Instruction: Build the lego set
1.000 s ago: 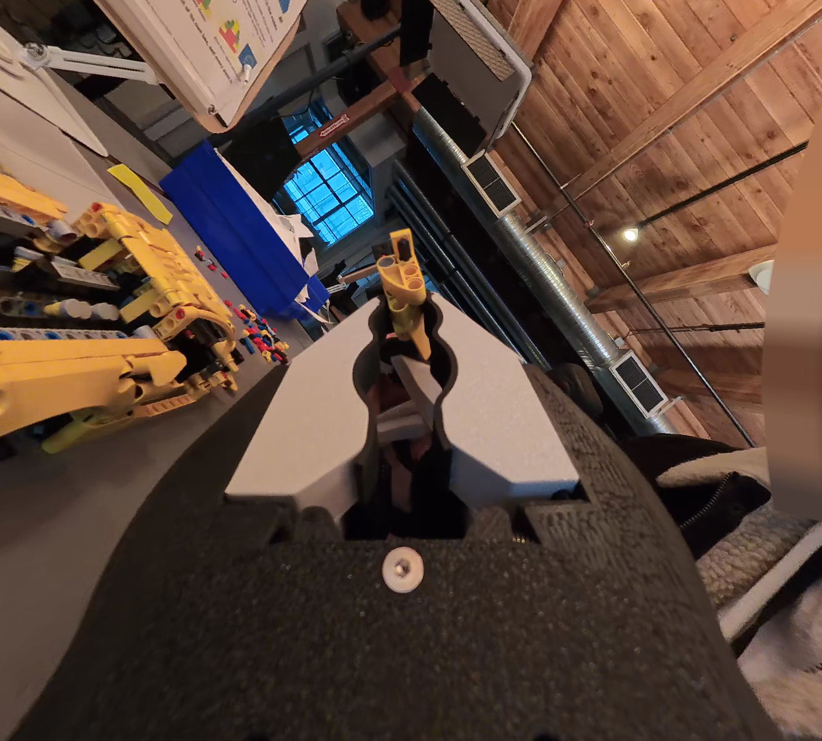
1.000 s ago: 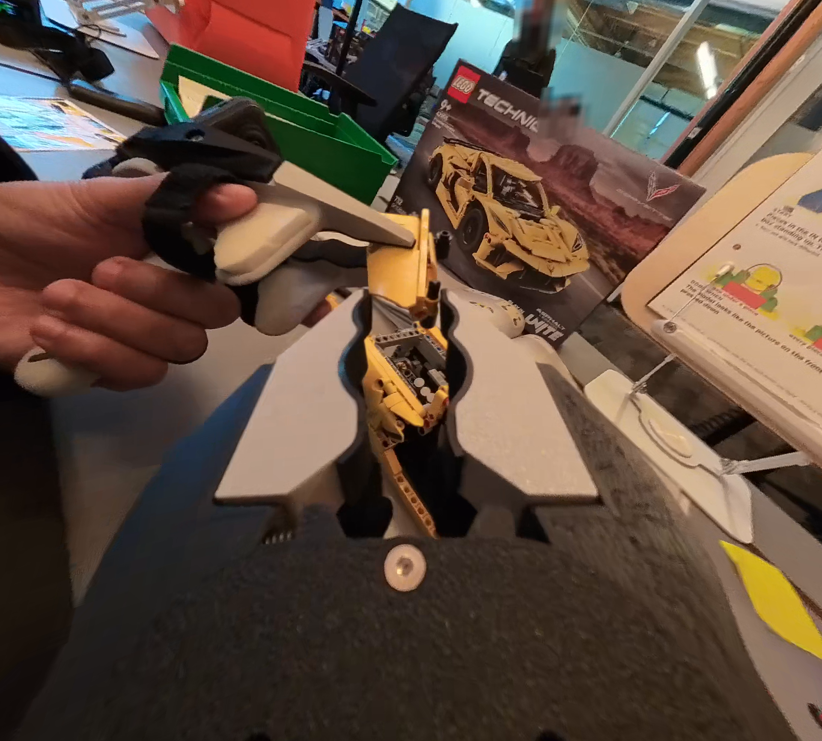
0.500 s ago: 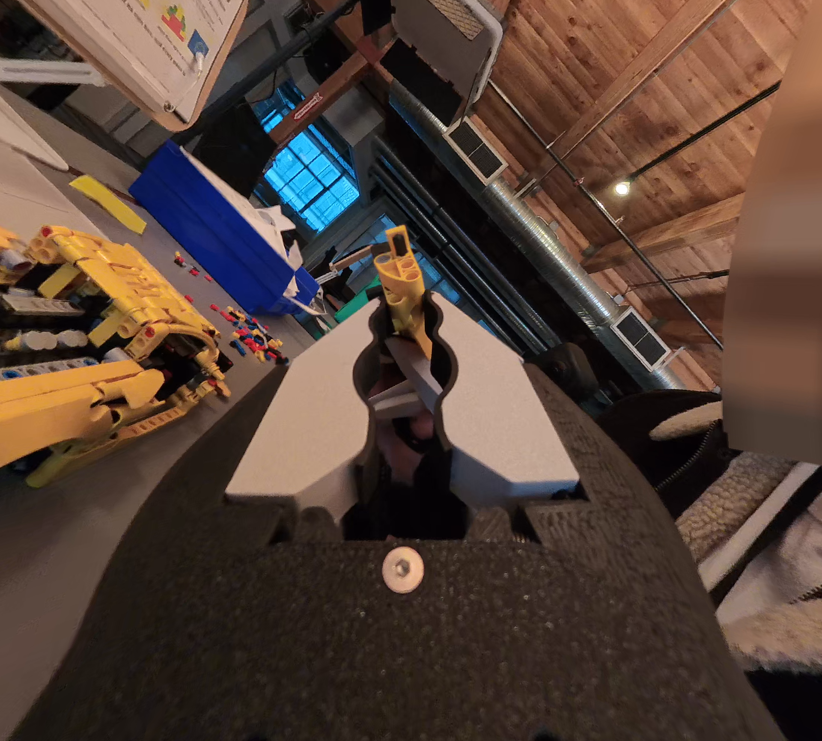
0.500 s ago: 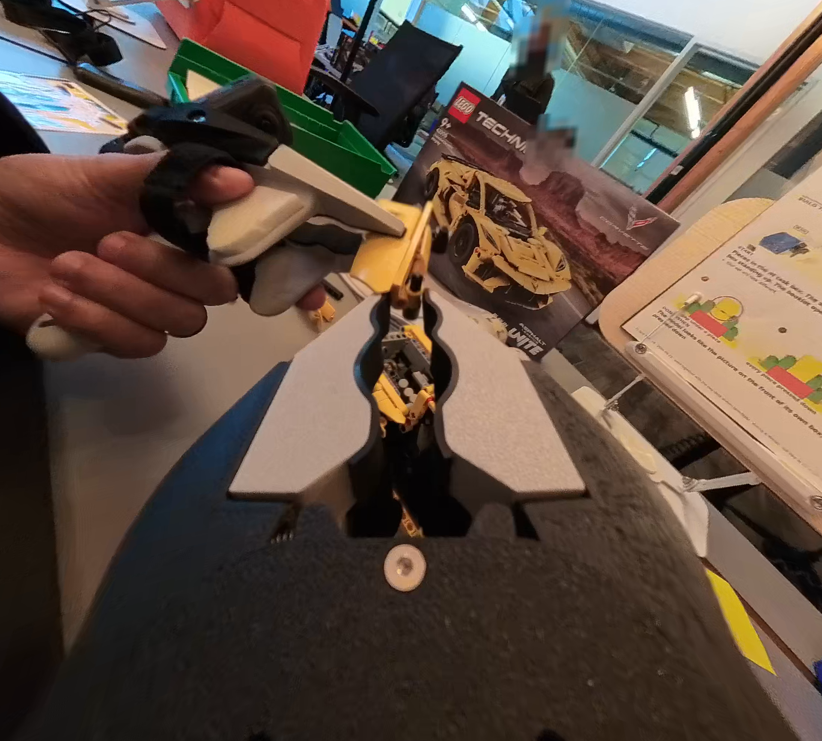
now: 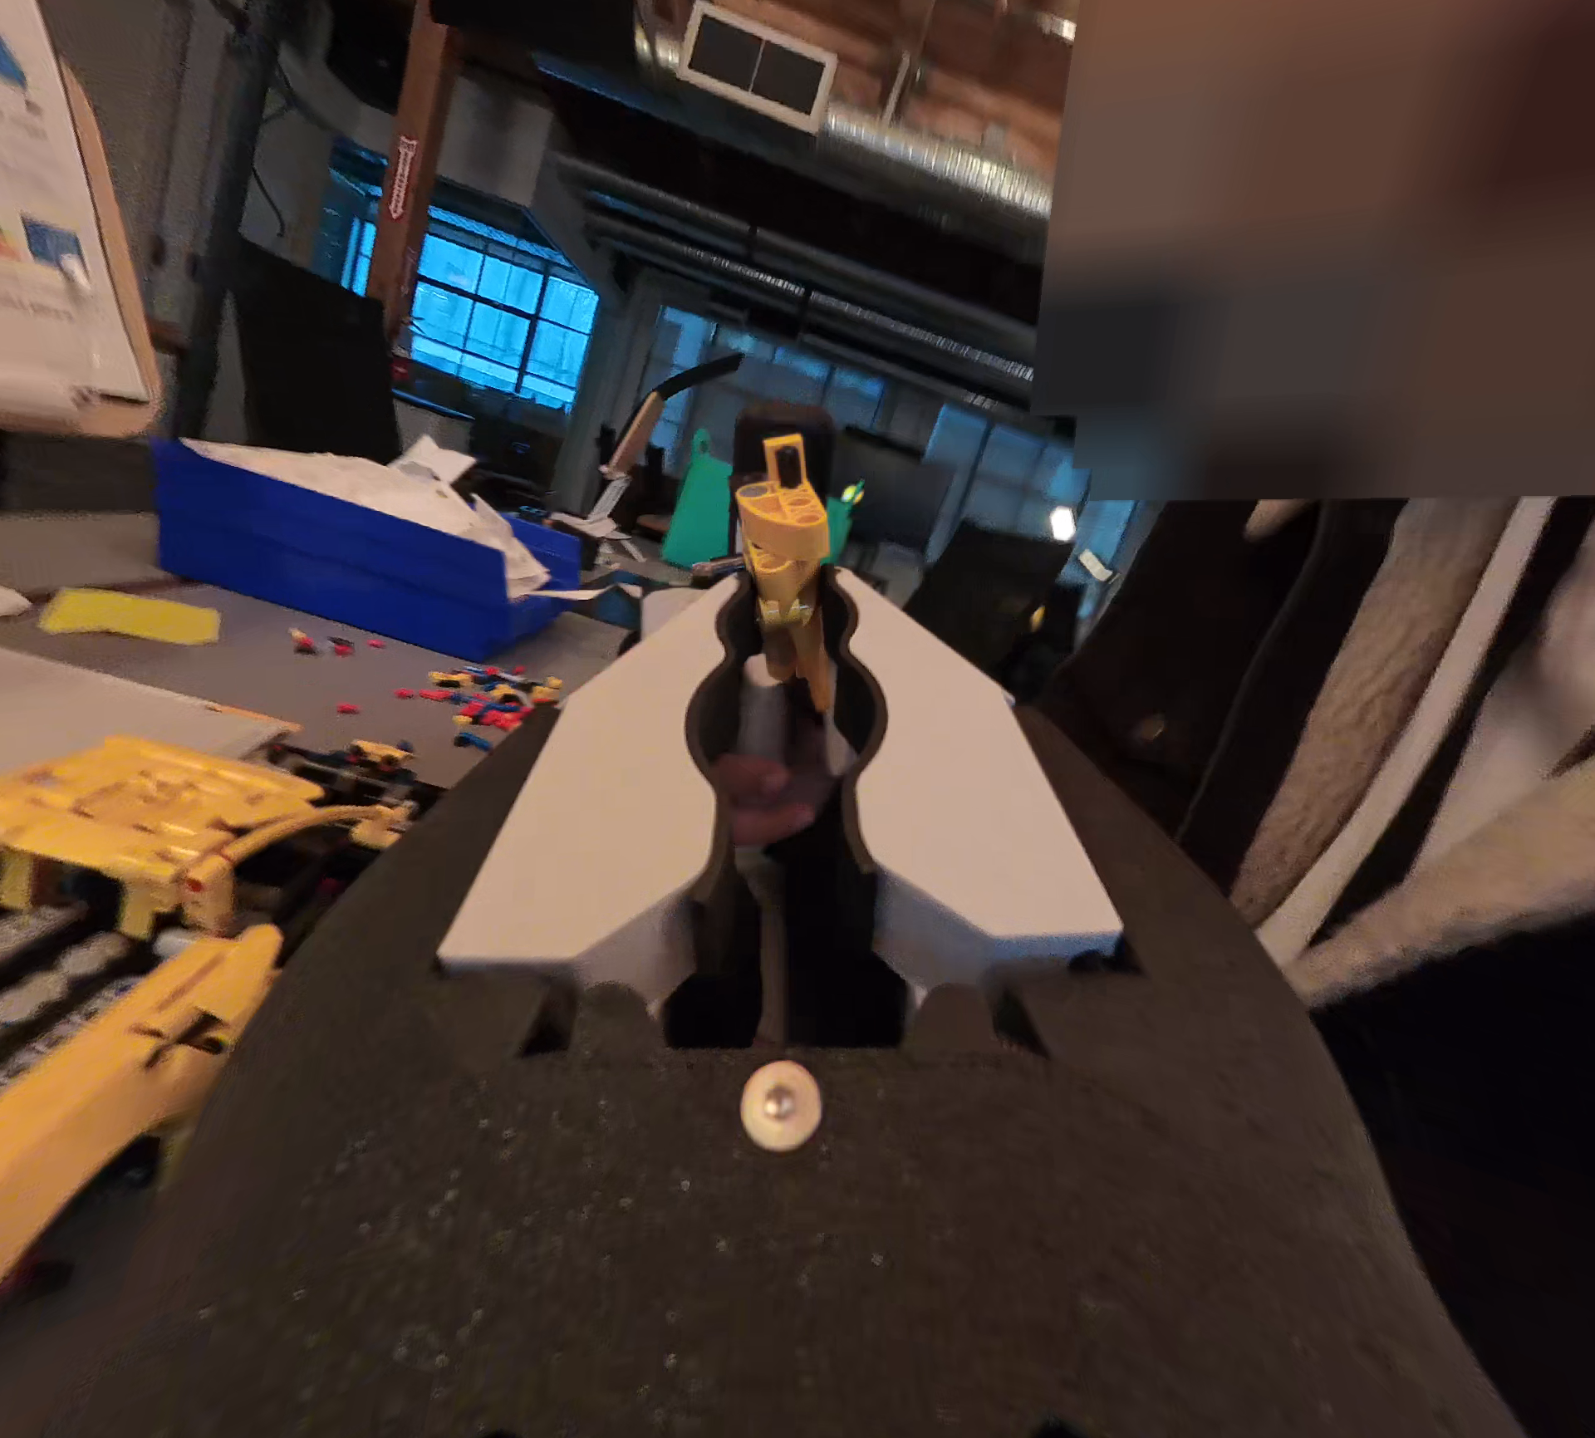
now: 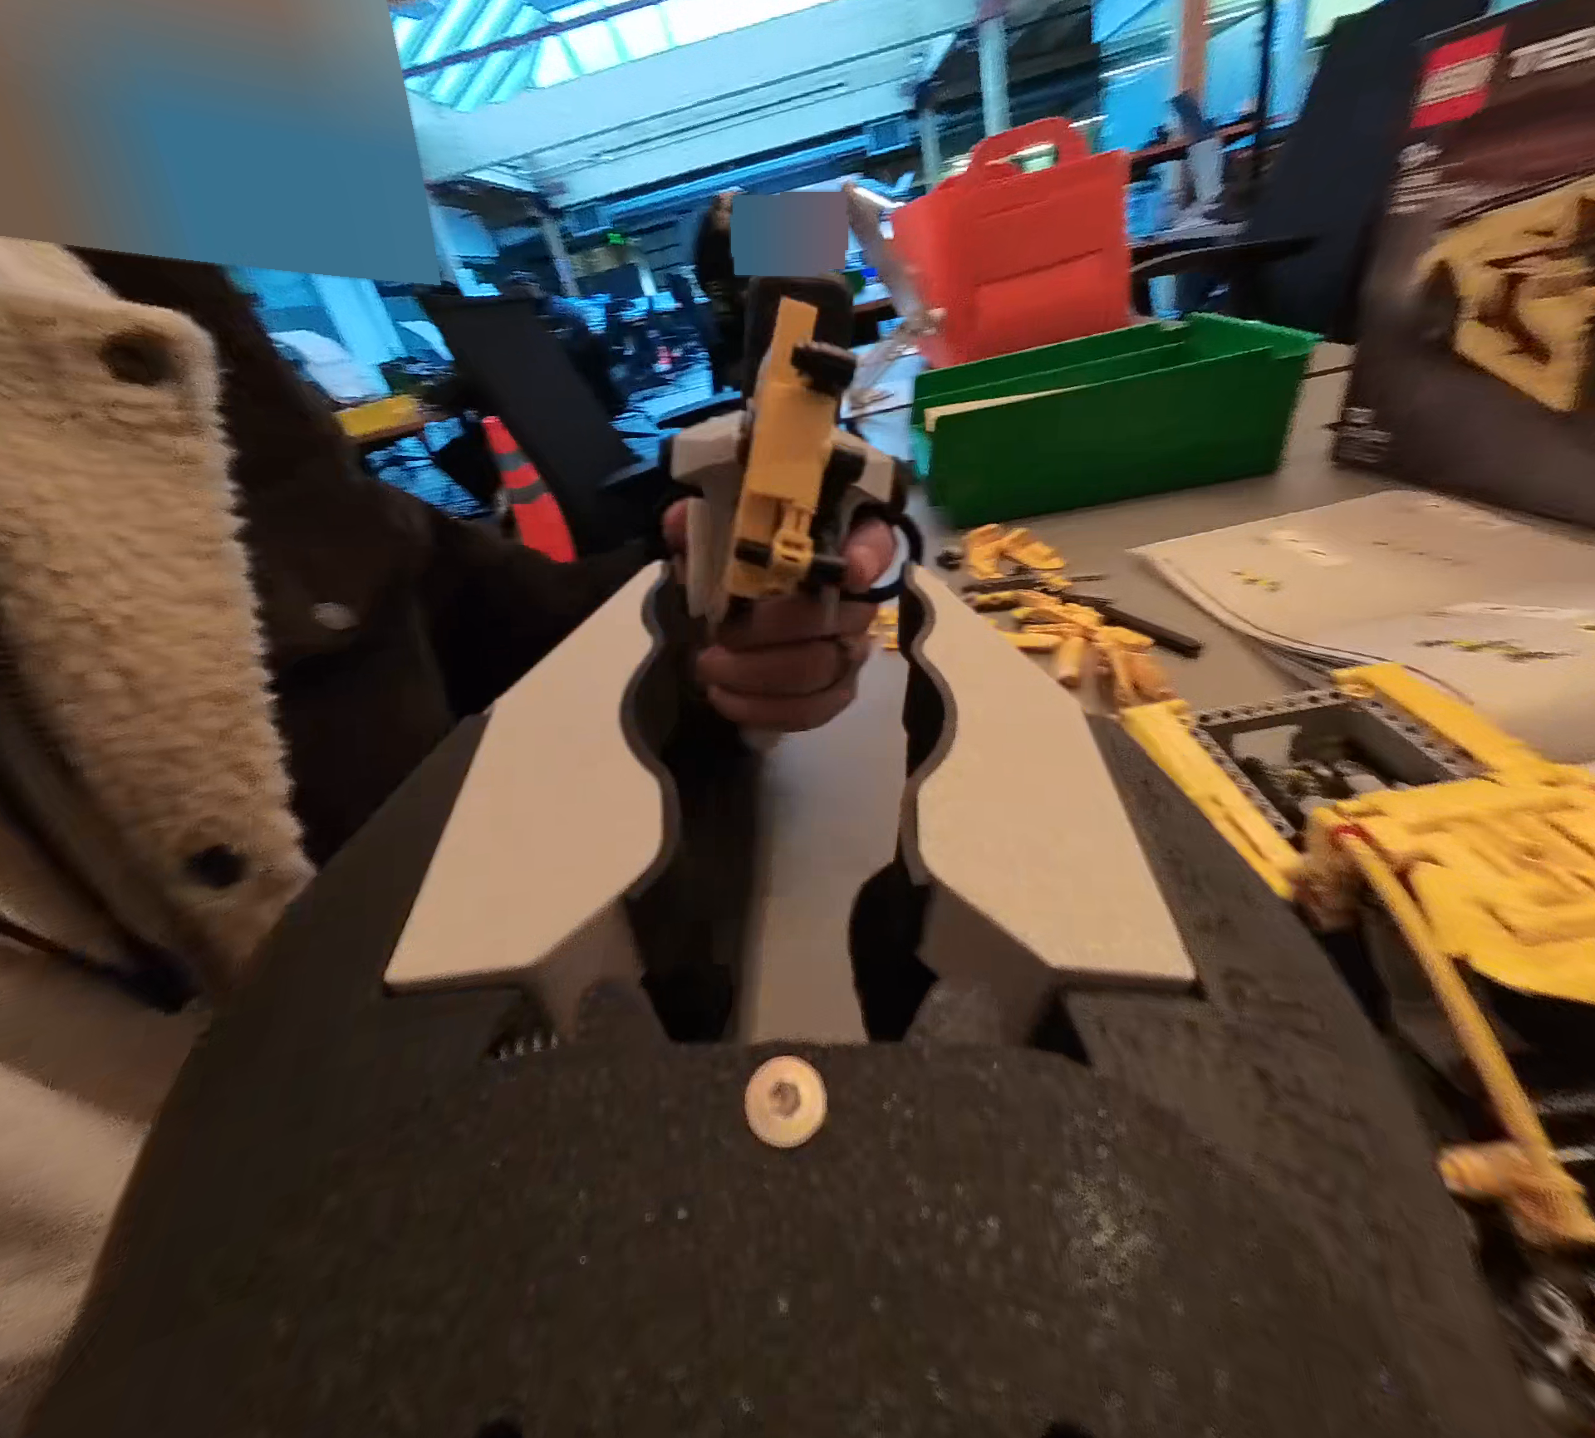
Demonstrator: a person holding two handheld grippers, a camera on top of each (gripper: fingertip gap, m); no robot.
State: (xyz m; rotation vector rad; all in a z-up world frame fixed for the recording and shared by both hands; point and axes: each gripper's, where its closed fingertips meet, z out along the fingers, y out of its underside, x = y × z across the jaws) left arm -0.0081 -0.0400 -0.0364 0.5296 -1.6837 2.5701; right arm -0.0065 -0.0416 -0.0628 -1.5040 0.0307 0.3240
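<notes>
Since half a second ago both of my grippers have swung round to face each other. My right gripper [image 6: 781, 602], which was closed around the yellow car build, has let it go: its jaws stand apart with nothing between them. The car build [image 6: 1433, 818] now lies on the grey table [image 6: 1018, 533] to the right of that gripper, and in the left wrist view it sits low at the left [image 5: 147, 818].

My left gripper [image 5: 781, 602] is clamped on a small yellow sub-assembly [image 5: 781, 533], a panel piece with round holes and black pins, which stands up out of the pinched tips. In the right wrist view the same sub-assembly [image 6: 781, 447] shows just beyond my open right tips, held by the left gripper with the person's hand [image 6: 781, 663] behind it.

I judge the step in hand to be a handover or a re-grip: the right gripper has been freed to take or steady this piece before it goes onto the car. My next move calls for bringing the open right tips around a bare part of the yellow panel, clear of the black pins, then closing gently before the left releases.

Loose yellow parts [image 6: 1036, 611] lie on the table near the green bin [image 6: 1113, 421], and small mixed pieces [image 5: 483, 697] in front of the blue bin [image 5: 345, 568].
</notes>
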